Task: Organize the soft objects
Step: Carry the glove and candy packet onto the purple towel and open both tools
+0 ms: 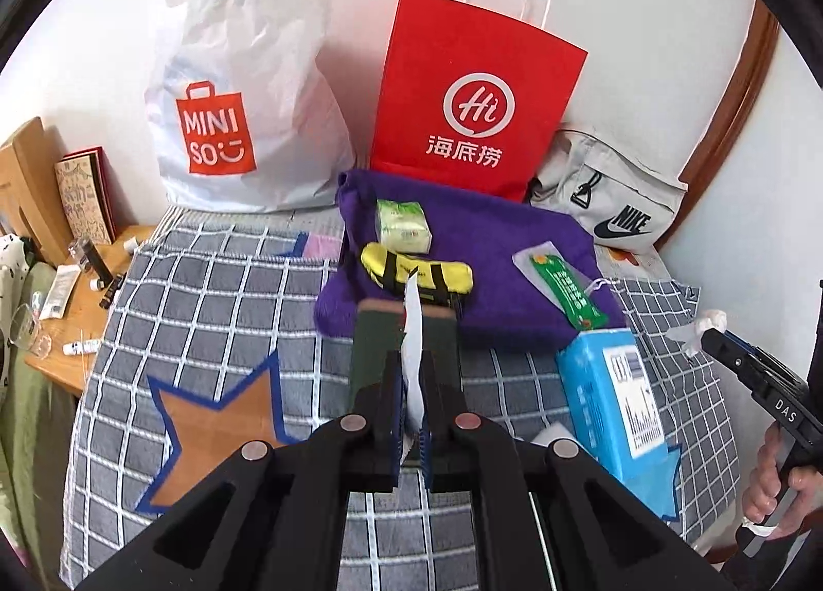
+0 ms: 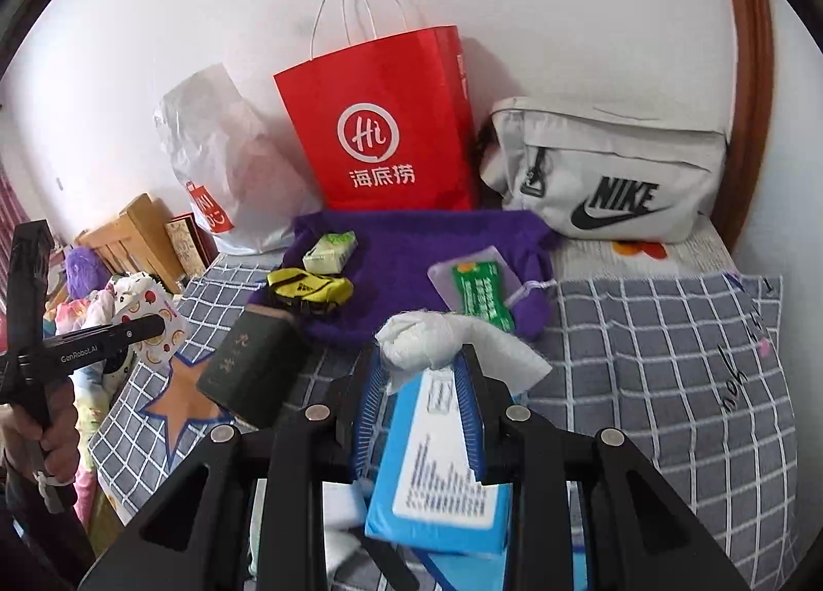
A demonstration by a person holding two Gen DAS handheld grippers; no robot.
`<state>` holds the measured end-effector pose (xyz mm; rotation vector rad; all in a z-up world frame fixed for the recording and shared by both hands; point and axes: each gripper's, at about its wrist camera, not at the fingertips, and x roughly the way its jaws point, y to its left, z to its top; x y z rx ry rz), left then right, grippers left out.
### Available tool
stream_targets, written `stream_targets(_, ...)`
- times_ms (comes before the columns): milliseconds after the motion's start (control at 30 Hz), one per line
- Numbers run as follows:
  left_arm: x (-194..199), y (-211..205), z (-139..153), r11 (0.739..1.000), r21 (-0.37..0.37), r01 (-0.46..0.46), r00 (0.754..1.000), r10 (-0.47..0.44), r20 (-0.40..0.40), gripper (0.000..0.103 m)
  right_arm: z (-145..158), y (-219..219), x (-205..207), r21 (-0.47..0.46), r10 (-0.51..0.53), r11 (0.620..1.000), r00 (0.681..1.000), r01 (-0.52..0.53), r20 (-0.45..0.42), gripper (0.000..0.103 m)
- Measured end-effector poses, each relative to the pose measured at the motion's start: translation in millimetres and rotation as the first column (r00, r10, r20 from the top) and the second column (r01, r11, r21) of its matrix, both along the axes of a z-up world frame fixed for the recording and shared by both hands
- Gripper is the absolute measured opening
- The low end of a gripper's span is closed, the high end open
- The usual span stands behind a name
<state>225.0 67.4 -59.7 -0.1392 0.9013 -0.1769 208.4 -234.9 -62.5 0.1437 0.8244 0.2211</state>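
Note:
My left gripper is shut on a thin white tissue sheet that stands up between its jaws, above a dark green box. My right gripper is shut on a balled white tissue, held above a blue tissue pack. A purple cloth lies on the checked bedspread with a green tissue packet, a yellow pouch and a green sachet on it. The right gripper also shows at the left wrist view's right edge.
A white MINISO bag, a red paper bag and a grey Nike bag lean against the wall behind. A wooden bedside table with small items stands at left. The blue pack also shows in the left wrist view.

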Motion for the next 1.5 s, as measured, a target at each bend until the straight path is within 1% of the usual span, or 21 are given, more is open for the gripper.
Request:
stream_targets(200, 24.8, -2.3, -2.8, 1.0, 0.002, 0.012, 1.0, -0.012, -0.011, 0.006, -1.8, 9.5, 27.1, 0.005, 0.019, 1.0, 1.0, -0.019, 0.003, 0.03)
stream_targets(300, 38.8, -0.5, -4.9, 1.0, 0.0, 0.002, 1.0, -0.002, -0.011, 0.006, -5.5, 11.4, 42.5, 0.011, 0.025, 1.0, 1.0, -0.025, -0.003, 0.03)
stream_targets(367, 48.3, 2.0, -7.3, 1.0, -0.007, -0.004, 1.0, 0.004, -0.014, 0.006, -9.1, 12.6, 52.8, 0.004, 0.024, 1.0, 1.0, -0.024, -0.009, 0.03)
stream_targets(467, 61.4, 3.6, -11.6, 1.0, 0.005, -0.017, 1.0, 0.017, -0.023, 0.006, -15.6, 13.2, 67.9, -0.021, 0.023, 1.0, 1.0, -0.023, -0.013, 0.03)
stream_targets(667, 81.5, 3.5, -16.6, 0.999, 0.001, -0.035, 0.999, 0.035, -0.033, 0.006, -29.1, 9.5, 94.8, -0.001, 0.026, 1.0, 0.999, -0.026, -0.039, 0.03)
stream_targets(833, 93.8, -0.1, -18.8, 0.999, 0.003, -0.035, 0.999, 0.035, -0.042, 0.006, -38.5, 13.8, 117.2, 0.001, 0.055, 0.998, 0.997, -0.055, -0.05, 0.03)
stream_targets(933, 100.7, -1.6, -20.4, 0.999, 0.001, -0.033, 0.998, 0.033, -0.043, 0.006, -47.9, 16.9, 132.8, 0.006, 0.071, 0.997, 0.995, -0.071, -0.069, 0.03)
stream_targets(1067, 111.7, -3.7, -24.7, 1.0, -0.007, -0.028, 0.999, 0.028, -0.043, 0.006, -67.4, 22.8, 153.3, 0.0, 0.09, 0.996, 0.989, -0.09, -0.119, 0.03)
stream_targets(1267, 128.8, -11.3, -39.4, 0.999, -0.042, -0.004, 0.998, 0.002, -0.058, 0.006, -90.9, 24.6, 165.9, -0.002, 0.116, 0.993, 0.973, -0.119, -0.2, 0.03)
stream_targets(1367, 137.6, -18.1, -47.1, 0.998, -0.065, 0.017, 0.997, -0.022, -0.071, 0.006, -98.3, 23.2, 169.1, -0.018, 0.113, 0.993, 0.969, -0.12, -0.222, 0.032)
stream_targets(1500, 146.5, -27.0, -50.1, 0.996, -0.076, 0.038, 0.997, -0.043, -0.071, 0.006, -106.9, 21.4, 173.0, -0.022, 0.118, 0.992, 0.962, -0.128, -0.246, 0.032)
